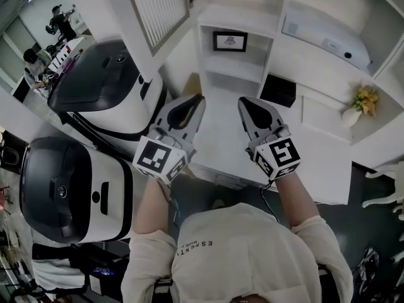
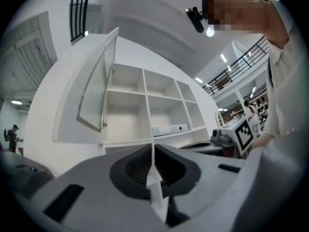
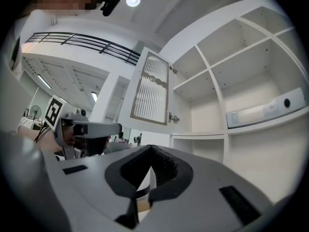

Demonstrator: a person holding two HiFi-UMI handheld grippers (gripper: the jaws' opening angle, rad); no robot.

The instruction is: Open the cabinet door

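The cabinet door point(image 1: 158, 8), white-framed with a ribbed panel, stands swung open at the top left of the white shelf unit point(image 1: 278, 24). It also shows in the left gripper view as the door point(image 2: 94, 91) and in the right gripper view as the door point(image 3: 150, 93) with a hinge point(image 3: 173, 118). My left gripper point(image 1: 192, 100) and right gripper point(image 1: 247, 103) are held side by side below the door, apart from it. The left gripper's point(image 2: 153, 149) jaws are closed together with nothing between them. The right gripper's point(image 3: 150, 151) jaws also meet, empty.
On the shelves are a framed picture point(image 1: 230, 41), a black box point(image 1: 278, 90), a long white device point(image 1: 325, 36) and a vase of yellow flowers point(image 1: 361, 103). Two big white-and-black machines point(image 1: 104, 84) point(image 1: 69, 188) stand at the left. People point(image 1: 60, 21) are far back.
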